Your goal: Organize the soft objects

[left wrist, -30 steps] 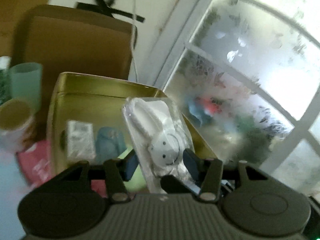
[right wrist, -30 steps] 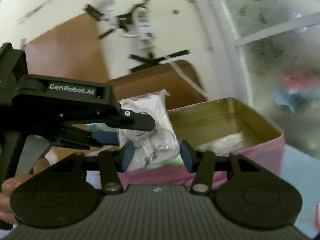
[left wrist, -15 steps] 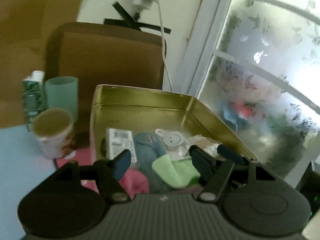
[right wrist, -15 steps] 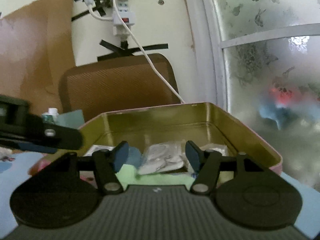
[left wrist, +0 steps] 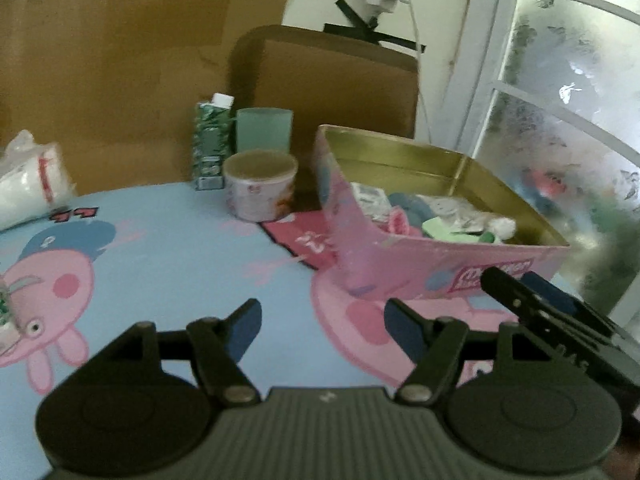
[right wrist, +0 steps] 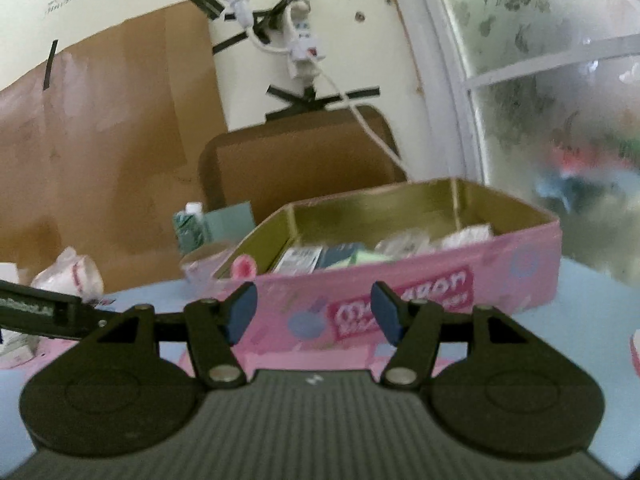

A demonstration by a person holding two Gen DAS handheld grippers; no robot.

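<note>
- The pink tin (left wrist: 404, 256) sits on the counter (left wrist: 180, 264), ahead and to the right of the left hand-held gripper (left wrist: 320, 326), straight ahead of the right hand-held gripper (right wrist: 314, 312).
- Both have their jaws apart, holding nothing.
- Soft things (left wrist: 436, 220) lie inside the tin (right one looks nearer).
- Only the left view shows the cup (left wrist: 260, 184) beside the tin clearly.

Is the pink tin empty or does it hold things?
Not empty: the pink tin is open, with soft items lying inside.
</note>
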